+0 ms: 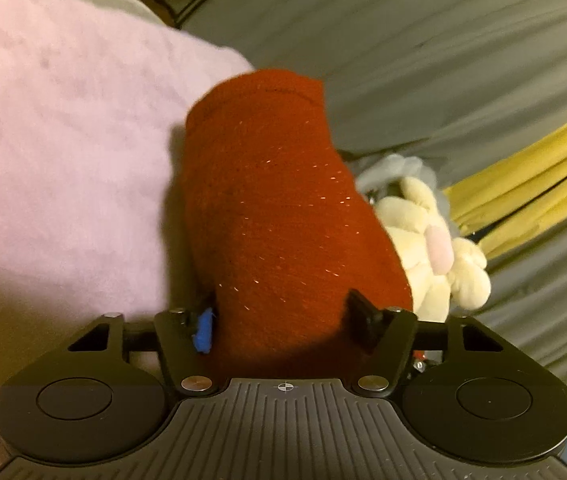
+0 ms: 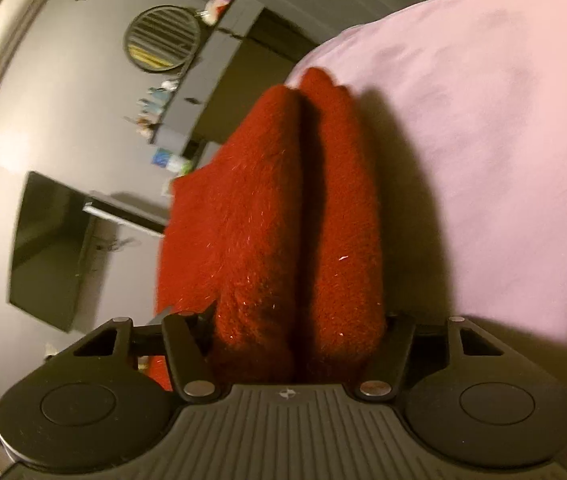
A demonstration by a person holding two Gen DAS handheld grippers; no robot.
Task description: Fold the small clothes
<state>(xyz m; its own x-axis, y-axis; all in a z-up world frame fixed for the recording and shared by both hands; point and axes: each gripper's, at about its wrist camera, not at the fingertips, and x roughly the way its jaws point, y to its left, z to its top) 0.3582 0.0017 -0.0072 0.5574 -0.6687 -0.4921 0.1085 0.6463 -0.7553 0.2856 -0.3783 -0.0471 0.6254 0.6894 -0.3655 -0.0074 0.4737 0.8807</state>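
Observation:
A red knitted garment (image 1: 267, 200) with glittery threads fills the middle of the left wrist view and stands up from the jaws, bunched thick. My left gripper (image 1: 283, 320) is shut on it, with the blue-tipped finger (image 1: 202, 330) on one side and the black finger (image 1: 363, 316) on the other. In the right wrist view the same red garment (image 2: 267, 220) is doubled into two thick folds with a dark crease between them. My right gripper (image 2: 297, 328) is shut on those folds low in the frame. The fingertips are mostly buried in the knit.
A pink fluffy blanket (image 1: 55, 140) (image 2: 483, 140) lies beside the garment. A cream plush toy (image 1: 435, 248), yellow fabric (image 1: 531, 184) and a grey sheet (image 1: 423, 48) are to the right. A wall-mounted TV (image 2: 47, 248), a round mirror (image 2: 162, 38) and a shelf with small items (image 2: 155, 112) show behind.

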